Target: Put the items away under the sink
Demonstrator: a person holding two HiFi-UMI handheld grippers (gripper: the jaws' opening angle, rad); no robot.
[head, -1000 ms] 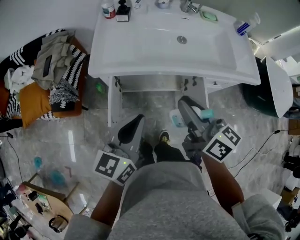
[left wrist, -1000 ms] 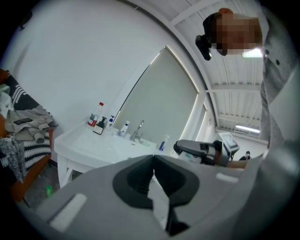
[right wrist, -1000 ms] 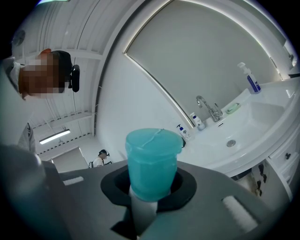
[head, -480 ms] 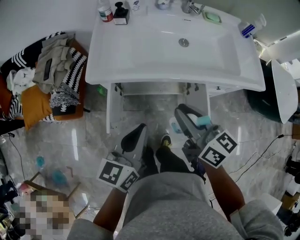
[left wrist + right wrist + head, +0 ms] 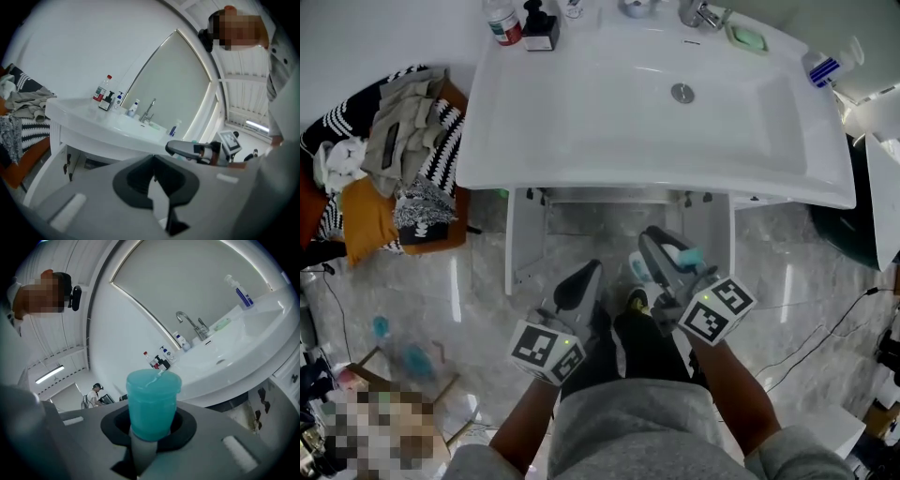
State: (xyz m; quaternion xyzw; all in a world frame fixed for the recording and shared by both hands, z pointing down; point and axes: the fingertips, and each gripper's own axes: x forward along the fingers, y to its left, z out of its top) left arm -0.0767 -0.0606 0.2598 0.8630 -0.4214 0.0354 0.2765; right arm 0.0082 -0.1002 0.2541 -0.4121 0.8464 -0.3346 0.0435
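Bottle, teal-capped, sits clamped in the right gripper just before the cabinet under the sink. Both grippers have dropped lower, so stowing looks close. The left gripper rides alongside.

Left gripper view: jaws shut, nothing between.

Right gripper view: jaws pinch the bottle below its cap. Its body is hidden and the cabinet's inside is barely seen.

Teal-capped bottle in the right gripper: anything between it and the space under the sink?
Nothing visible. The teal-capped bottle, clamped in the right gripper, faces the cabinet under the sink, whose doors stand open. Only bare floor lies between. The shut left gripper is off to the side. The basin rim hides most of the inside.
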